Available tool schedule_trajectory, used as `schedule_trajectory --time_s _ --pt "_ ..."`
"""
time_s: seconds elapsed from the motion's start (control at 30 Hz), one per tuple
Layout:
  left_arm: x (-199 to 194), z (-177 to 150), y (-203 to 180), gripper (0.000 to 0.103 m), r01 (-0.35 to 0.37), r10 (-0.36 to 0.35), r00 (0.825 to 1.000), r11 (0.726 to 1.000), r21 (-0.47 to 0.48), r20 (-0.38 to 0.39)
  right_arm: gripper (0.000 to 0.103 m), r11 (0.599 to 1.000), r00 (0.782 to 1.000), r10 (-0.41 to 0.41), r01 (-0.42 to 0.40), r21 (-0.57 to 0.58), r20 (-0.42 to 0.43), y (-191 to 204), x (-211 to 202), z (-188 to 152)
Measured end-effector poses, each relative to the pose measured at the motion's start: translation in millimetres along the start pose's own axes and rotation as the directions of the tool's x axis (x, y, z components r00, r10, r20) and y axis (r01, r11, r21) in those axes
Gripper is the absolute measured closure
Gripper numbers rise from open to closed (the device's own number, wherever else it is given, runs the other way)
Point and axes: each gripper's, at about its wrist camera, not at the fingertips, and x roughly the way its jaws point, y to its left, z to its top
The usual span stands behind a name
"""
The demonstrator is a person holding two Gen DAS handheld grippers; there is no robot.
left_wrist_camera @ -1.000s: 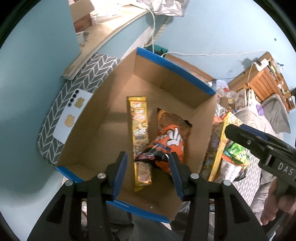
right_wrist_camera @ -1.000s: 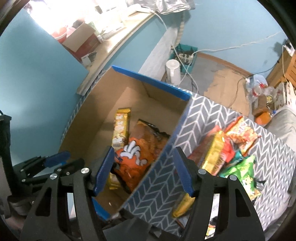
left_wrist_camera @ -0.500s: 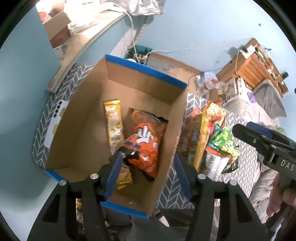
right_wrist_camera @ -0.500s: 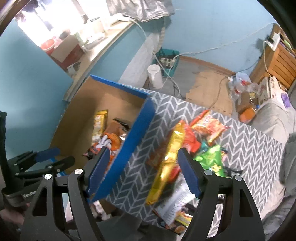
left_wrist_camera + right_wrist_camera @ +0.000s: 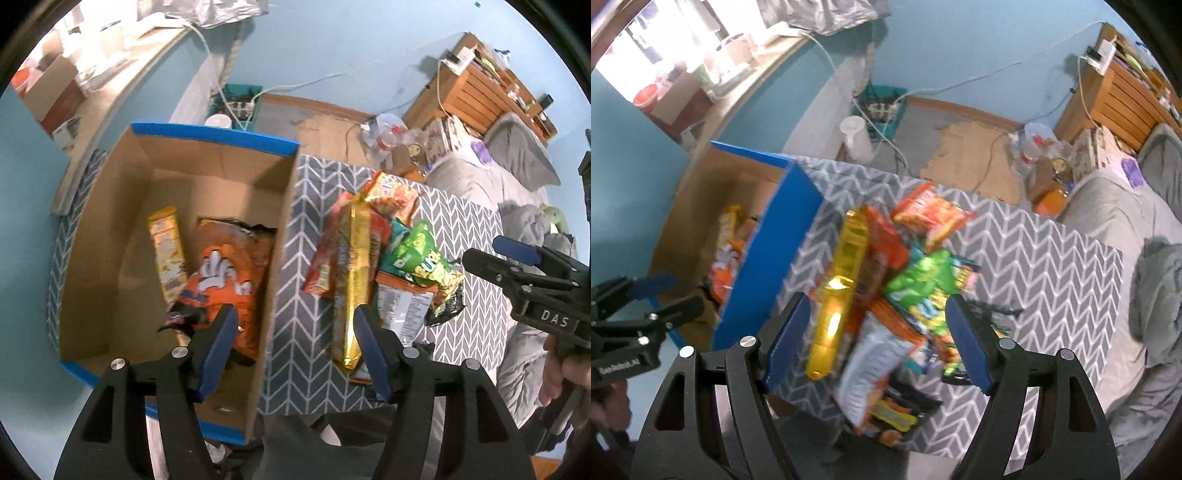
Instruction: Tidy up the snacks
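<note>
A cardboard box point(image 5: 110, 229) with blue-taped rims stands on a grey chevron-patterned surface point(image 5: 306, 229). In it lie an orange chip bag point(image 5: 225, 280) and a long yellow packet point(image 5: 166, 251). Right of the box is a pile of snacks: a long gold packet point(image 5: 356, 273), a green bag point(image 5: 421, 254), a red-orange bag point(image 5: 391, 195) and a white-backed bag point(image 5: 402, 306). My left gripper point(image 5: 295, 350) is open and empty above the box's right wall. My right gripper point(image 5: 875, 343) is open and empty above the pile point(image 5: 882, 295); it also shows in the left wrist view point(image 5: 517, 266).
A wooden ledge point(image 5: 122, 88) with clutter runs along the blue wall at the back left. On the floor beyond are a teal crate point(image 5: 882, 107) with cables, a white cup point(image 5: 855, 129) and bottles. A wooden slatted shelf point(image 5: 480, 88) and grey bedding point(image 5: 1126, 221) are at the right.
Both grippers have moved right and pulled back: the left from over the orange bag in the box to its right wall, the right from the box to above the snack pile.
</note>
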Motion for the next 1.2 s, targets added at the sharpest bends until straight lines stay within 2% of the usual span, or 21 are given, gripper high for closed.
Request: schedule_trajectory --time_s 0.1,0.27,0.53,0.8,1.07,1.2 --pt "7 2 -11 0.033 0.016 -0.015 1.000 1.000 0.019 -0.012 0.027 1.000 1.000 -0.020 0.020 -0.002 -0.012 -17 6 -6" --pt "23 2 -29 0.033 0.021 -0.020 0.999 0.999 0.043 -0.043 0.027 0.999 0.998 -0.047 0.047 -0.006 -0.035 -40 19 -16" --pt "50 4 -49 0.033 0.002 0.006 0.996 0.996 0.088 -0.093 0.027 0.996 0.995 -0.058 0.052 -0.066 -0.086 -56 47 -27" --pt "76 5 -60 0.033 -0.005 0.015 0.989 0.997 0.072 -0.146 0.027 0.984 0.986 -0.080 0.054 -0.167 -0.148 -58 83 -33" --pt "97 6 -66 0.031 -0.017 0.024 0.985 0.999 0.041 -0.170 0.027 0.977 0.977 -0.083 0.041 -0.208 -0.198 -63 114 -33" --pt "108 7 -68 0.031 -0.020 0.022 0.984 1.000 0.013 -0.179 0.027 0.974 0.977 -0.081 0.036 -0.222 -0.196 -64 122 -32"
